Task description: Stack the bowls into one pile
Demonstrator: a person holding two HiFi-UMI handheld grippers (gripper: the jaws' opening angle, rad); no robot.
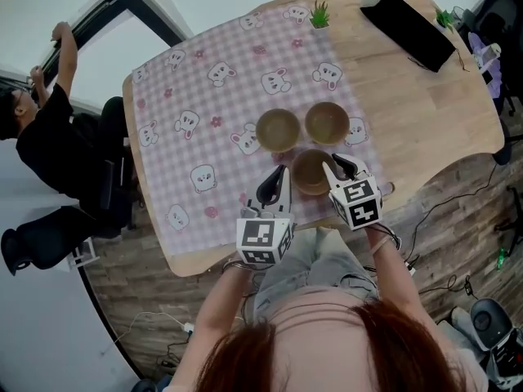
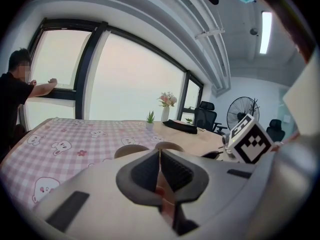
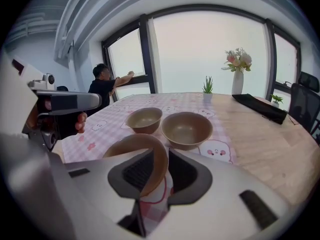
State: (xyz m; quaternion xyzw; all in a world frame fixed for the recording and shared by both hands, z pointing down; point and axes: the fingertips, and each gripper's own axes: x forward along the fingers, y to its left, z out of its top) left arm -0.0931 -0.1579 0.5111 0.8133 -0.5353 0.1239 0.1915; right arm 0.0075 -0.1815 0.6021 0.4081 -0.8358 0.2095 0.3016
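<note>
Bowls [image 1: 277, 130] weren't stacked yet: all 3 sat singly, close together, on the worktop [image 1: 425, 113]. Our right tool [image 1: 345, 167] stood wide astride the near bowl [image 1: 311, 171] rim, not pinching, prob. ready to lift it. Left tool [image 1: 276, 184] hung shut & empty beside.

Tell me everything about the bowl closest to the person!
The nearest bowl is round, tan-brown, smooth like matte plastic or ceramic, and empty. It sits on the pink checked tablecloth, just in front of the two other bowls. Its rim stands between the open jaws of the right gripper.
</note>
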